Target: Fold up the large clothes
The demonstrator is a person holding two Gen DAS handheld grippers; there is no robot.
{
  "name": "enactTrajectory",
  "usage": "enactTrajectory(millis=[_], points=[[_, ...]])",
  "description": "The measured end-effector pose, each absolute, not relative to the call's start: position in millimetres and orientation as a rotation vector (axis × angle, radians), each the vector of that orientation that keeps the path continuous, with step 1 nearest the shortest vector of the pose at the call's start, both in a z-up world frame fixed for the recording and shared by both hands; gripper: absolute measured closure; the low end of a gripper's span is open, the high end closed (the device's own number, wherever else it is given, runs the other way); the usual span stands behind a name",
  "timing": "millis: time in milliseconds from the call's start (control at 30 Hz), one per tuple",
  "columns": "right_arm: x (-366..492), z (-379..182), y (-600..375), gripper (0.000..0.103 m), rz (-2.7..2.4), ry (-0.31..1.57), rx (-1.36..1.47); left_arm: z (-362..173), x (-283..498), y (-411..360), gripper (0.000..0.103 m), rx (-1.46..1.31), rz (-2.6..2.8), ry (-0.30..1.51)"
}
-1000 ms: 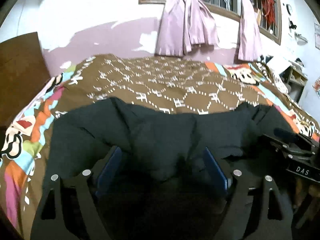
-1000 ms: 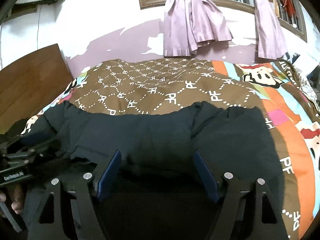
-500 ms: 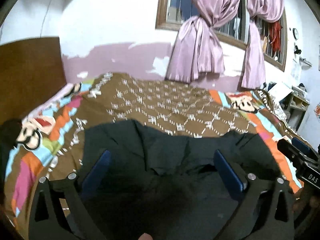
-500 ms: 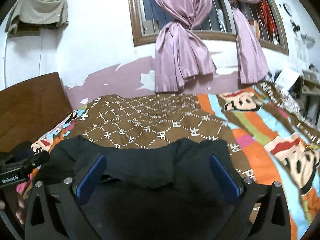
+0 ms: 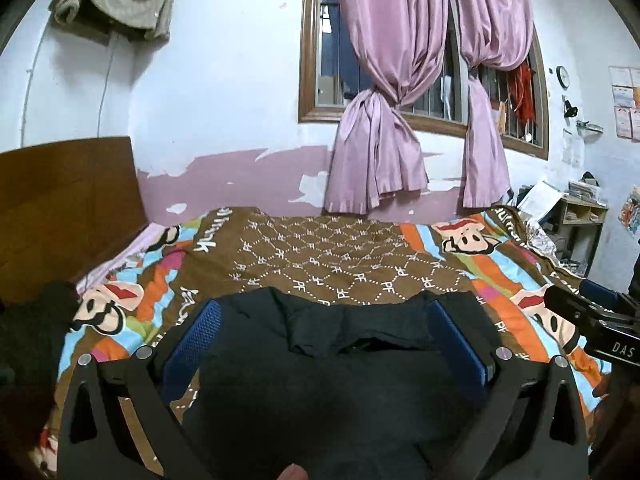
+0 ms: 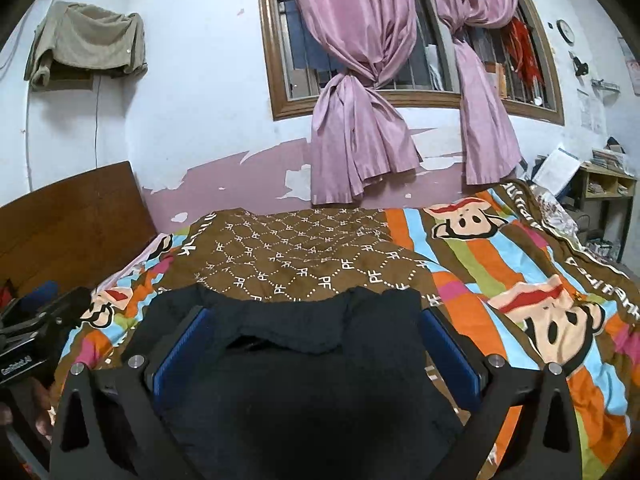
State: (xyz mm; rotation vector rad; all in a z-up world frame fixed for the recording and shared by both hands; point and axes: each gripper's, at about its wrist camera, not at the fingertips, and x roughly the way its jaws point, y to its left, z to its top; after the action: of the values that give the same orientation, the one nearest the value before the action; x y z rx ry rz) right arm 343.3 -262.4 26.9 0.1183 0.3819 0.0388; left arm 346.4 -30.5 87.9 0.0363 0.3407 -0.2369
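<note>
Since the earlier frames both views have tilted up, so more of the wall and window shows, and the jaws of both grippers have just been opening with nothing pressed between them. The left gripper [image 5: 326,344] and the right gripper [image 6: 316,354] now stand released, the blue ribbed pads [image 5: 192,348] wide apart and above the cloth without gripping it. The large dark, soft garment [image 5: 340,380] lies flat on the near part of the bed, with one loose fold edge across its middle. It rests on a quilted bedspread [image 5: 344,260], brown in the centre with a white dotted lattice pattern, and striped in orange, blue and green at the sides, with cartoon monkey faces. At the left stands one brown wooden headboard [image 5: 68,208]. The wall [image 5: 224,100] behind is white above and pink below, with the paint flaking in patches. One wood-framed window [image 6: 280,92] with metal bars carries two shiny pink curtains [image 6: 352,120], each knotted in the middle. One beige cloth [image 6: 86,44] hangs high on the wall at the left. At the far right stands one small wooden shelf [image 6: 604,184] with papers, and one round clock [image 6: 565,31] is on the wall.
</note>
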Motion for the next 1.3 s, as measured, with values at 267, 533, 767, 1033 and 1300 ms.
enactTrajectory(millis=[267,533,767,1033,1300], points=[[283,42,-260,0.0,0.055,0.381,0.07,100,274,-25,0.001,0.069,-0.219,0.302],[232,37,-248,0.0,0.081,0.421,0.071,87,218,-22,0.001,0.105,-0.211,0.336],[192,27,-233,0.0,0.112,0.454,0.001,69,182,-5,0.001,0.094,-0.185,0.425],[157,3,-218,0.0,0.197,0.512,-0.127,30,148,7,0.002,0.158,-0.127,0.568],[156,-41,-221,0.0,0.221,0.695,-0.128,-29,125,13,0.002,0.102,-0.064,0.755]])
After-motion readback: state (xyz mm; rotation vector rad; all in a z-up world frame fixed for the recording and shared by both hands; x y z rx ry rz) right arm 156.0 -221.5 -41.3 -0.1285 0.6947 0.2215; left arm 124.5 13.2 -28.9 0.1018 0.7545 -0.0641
